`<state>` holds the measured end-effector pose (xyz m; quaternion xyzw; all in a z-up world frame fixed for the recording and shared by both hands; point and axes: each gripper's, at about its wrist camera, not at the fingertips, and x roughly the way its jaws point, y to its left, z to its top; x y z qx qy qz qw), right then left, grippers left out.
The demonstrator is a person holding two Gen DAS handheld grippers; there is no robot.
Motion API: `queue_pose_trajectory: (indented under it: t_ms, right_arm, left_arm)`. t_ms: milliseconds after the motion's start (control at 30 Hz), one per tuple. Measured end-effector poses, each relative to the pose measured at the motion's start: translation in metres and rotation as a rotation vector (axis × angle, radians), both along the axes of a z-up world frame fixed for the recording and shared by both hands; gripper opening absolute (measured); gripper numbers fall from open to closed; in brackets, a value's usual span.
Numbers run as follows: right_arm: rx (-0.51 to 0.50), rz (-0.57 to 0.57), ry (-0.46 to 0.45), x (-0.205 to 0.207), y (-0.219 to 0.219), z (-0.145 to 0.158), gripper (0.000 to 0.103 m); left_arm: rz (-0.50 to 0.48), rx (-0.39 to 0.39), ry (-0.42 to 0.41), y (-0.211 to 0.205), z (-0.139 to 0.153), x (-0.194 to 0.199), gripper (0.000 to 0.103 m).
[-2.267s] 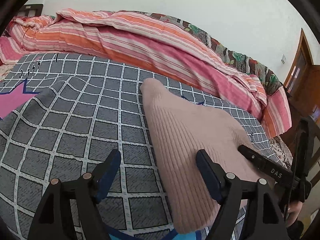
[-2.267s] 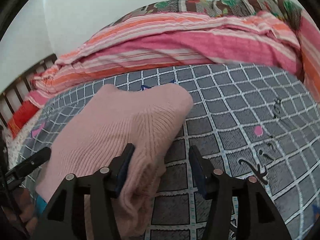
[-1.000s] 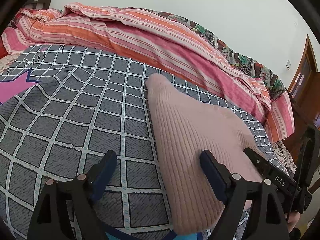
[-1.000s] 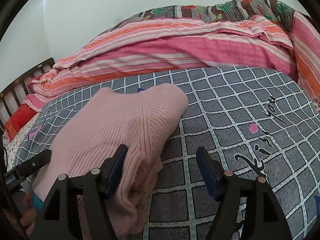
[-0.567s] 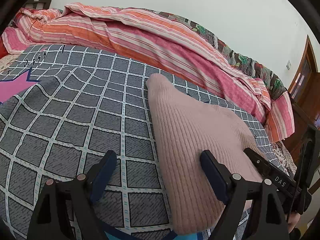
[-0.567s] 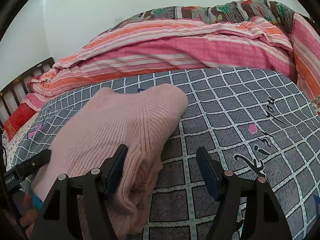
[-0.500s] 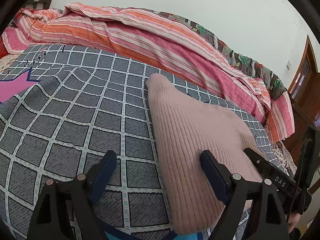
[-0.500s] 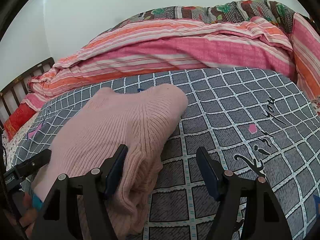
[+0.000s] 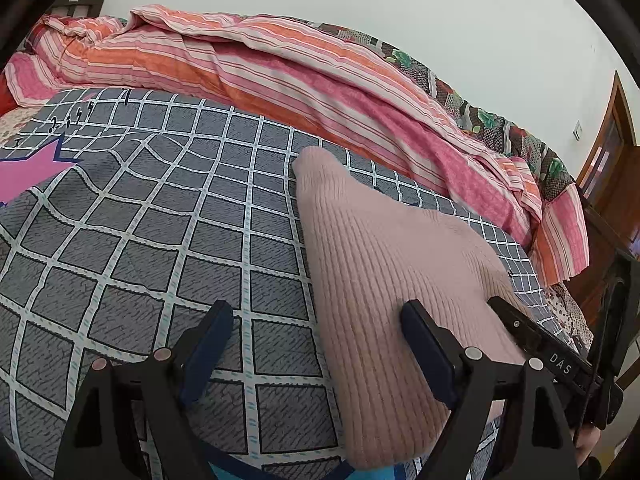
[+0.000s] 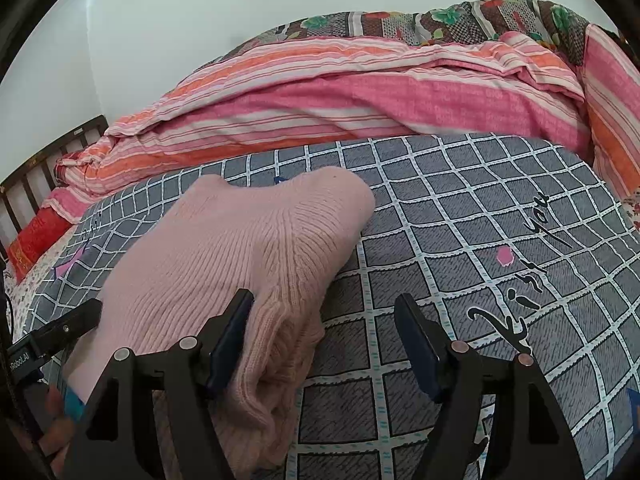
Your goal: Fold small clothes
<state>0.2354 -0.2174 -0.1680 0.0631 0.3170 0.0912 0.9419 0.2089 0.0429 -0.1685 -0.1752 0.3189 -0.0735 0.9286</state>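
A pink ribbed knit garment [image 9: 380, 264] lies folded on the grey checked bedsheet [image 9: 160, 220]; it also shows in the right wrist view [image 10: 248, 252]. My left gripper [image 9: 316, 344] is open and empty, just above the garment's near left edge. My right gripper [image 10: 324, 332] is open and empty over the garment's near right corner, its left finger [image 10: 230, 334] against the knit. The right gripper's body shows at the right of the left wrist view [image 9: 552, 356].
A pink and orange striped quilt [image 9: 320, 76] is heaped along the back of the bed, with a floral blanket [image 10: 440, 20] behind it. A dark headboard [image 10: 36, 184] stands at the left. A wooden door [image 9: 608, 148] is at the far right.
Both grippers drew back slightly from the garment about two seconds ago. Over the last second nothing has visibly moved.
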Motion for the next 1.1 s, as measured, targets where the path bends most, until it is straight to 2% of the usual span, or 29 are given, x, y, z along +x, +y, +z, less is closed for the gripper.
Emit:
queue_pose_trajectory:
  t_ms: [333,433,500,533,667,733,833,967,1100]
  right_arm:
    - [0.000,0.000,-0.004,0.000,-0.001,0.000,0.071]
    - [0.055,0.034,-0.035,-0.005,-0.009,0.008,0.058]
    - [0.069,0.023,-0.068,-0.011,-0.013,0.013,0.056]
    - [0.065,0.016,-0.081,-0.012,-0.012,0.015,0.055]
    - [0.027,0.040,-0.059,-0.008,-0.004,0.012,0.037]
    - [0.014,0.047,-0.061,-0.009,-0.001,0.011,0.033]
    - [-0.015,0.038,-0.042,-0.009,0.002,0.009,0.032]
    - [-0.037,0.038,-0.046,-0.012,0.004,0.009,0.030]
    - [-0.048,0.044,-0.047,-0.012,0.005,0.009,0.030]
  left_arm:
    - [-0.028,-0.015,-0.002,0.005,0.003,0.001,0.084]
    - [-0.040,-0.049,-0.008,0.011,0.007,-0.001,0.078]
    - [-0.041,-0.060,-0.019,0.013,0.010,-0.004,0.075]
    - [-0.040,-0.061,-0.025,0.013,0.011,-0.005,0.072]
    - [-0.062,-0.071,-0.034,0.009,0.013,-0.005,0.068]
    - [-0.072,-0.073,-0.030,0.006,0.015,-0.002,0.067]
    - [-0.080,-0.055,-0.028,0.003,0.018,0.004,0.057]
    - [-0.099,-0.123,0.015,0.011,0.024,0.032,0.049]
    - [-0.135,-0.133,0.080,0.012,0.030,0.079,0.049]
